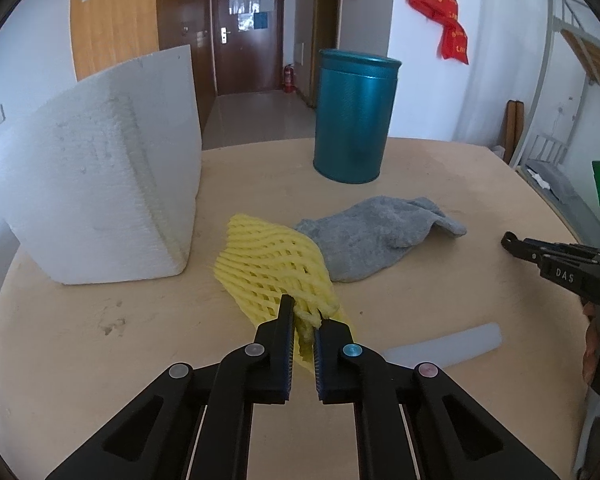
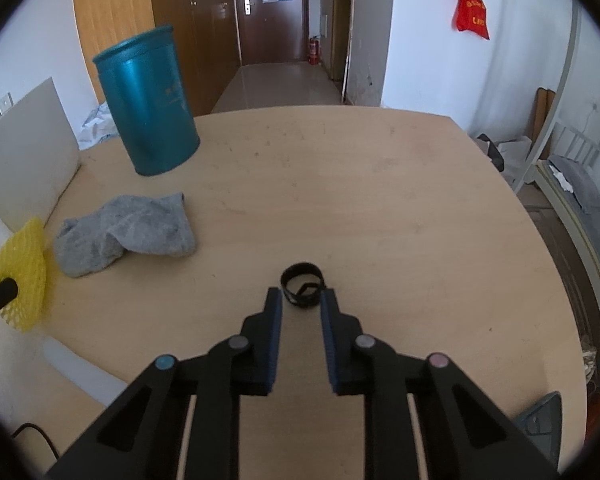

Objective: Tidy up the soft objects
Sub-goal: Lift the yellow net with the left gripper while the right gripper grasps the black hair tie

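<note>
Yellow foam net [image 1: 272, 268], one, pinched by left tool [image 1: 305, 316]; right tool [image 2: 301, 299] gapes around one black ring [image 2: 302, 284].

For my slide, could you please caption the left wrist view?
Left gripper pinching yellow foam net beside grey cloth.

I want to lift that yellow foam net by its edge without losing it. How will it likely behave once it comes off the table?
The yellow foam net is open mesh and already bunches between the left gripper, so it will probably squash and sag. It looks very light, so lifting should be easy. It touches the grey cloth, which might drag along.
</note>
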`<state>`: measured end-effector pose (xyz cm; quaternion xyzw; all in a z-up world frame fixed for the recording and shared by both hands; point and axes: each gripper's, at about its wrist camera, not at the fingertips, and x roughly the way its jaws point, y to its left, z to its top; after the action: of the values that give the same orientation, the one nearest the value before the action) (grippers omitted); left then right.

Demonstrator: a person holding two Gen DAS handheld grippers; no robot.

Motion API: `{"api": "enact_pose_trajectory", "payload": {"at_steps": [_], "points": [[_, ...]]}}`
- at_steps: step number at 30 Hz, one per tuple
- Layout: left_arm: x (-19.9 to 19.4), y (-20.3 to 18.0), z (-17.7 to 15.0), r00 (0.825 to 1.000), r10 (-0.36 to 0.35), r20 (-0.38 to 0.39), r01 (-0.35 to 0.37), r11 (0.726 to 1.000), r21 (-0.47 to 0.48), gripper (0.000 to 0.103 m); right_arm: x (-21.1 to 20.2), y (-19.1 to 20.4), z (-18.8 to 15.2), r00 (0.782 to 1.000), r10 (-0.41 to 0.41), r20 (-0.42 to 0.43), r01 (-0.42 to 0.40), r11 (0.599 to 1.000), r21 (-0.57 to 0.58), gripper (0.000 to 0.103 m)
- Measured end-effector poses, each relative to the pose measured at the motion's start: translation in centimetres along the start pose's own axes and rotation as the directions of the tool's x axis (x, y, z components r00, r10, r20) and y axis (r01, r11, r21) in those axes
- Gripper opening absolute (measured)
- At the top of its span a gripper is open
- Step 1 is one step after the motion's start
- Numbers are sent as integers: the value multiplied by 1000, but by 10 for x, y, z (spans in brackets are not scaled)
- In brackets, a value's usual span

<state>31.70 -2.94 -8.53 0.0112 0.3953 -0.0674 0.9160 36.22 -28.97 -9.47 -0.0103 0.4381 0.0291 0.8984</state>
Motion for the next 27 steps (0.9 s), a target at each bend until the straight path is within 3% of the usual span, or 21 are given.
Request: {"api": "enact_pose_trajectory", "payload": {"at_steps": [12,18,20,22,27], "points": [[-13,1,-4,1000,-9,29,8,1000,11,8,0,-2,-1,999,33,-2,-33,999,-8,23],[-15,0,-6,999,-23,33,23,1000,22,8,7,1,2,1000,12,-9,-12,999,-35,24],[-16,0,-7,999,-25,35,25,999,24,8,8,1,3,1000,3,-4,-3,999,-34,32],[-17,1,-8,999,-33,36,32,999,24,8,9,1,3,1000,3,-3,-3,999,-33,47],[-19,0,-8,998,-43,40,42,999,30,8,9,1,3,1000,19,6,-19,1000,-25,49]]}}
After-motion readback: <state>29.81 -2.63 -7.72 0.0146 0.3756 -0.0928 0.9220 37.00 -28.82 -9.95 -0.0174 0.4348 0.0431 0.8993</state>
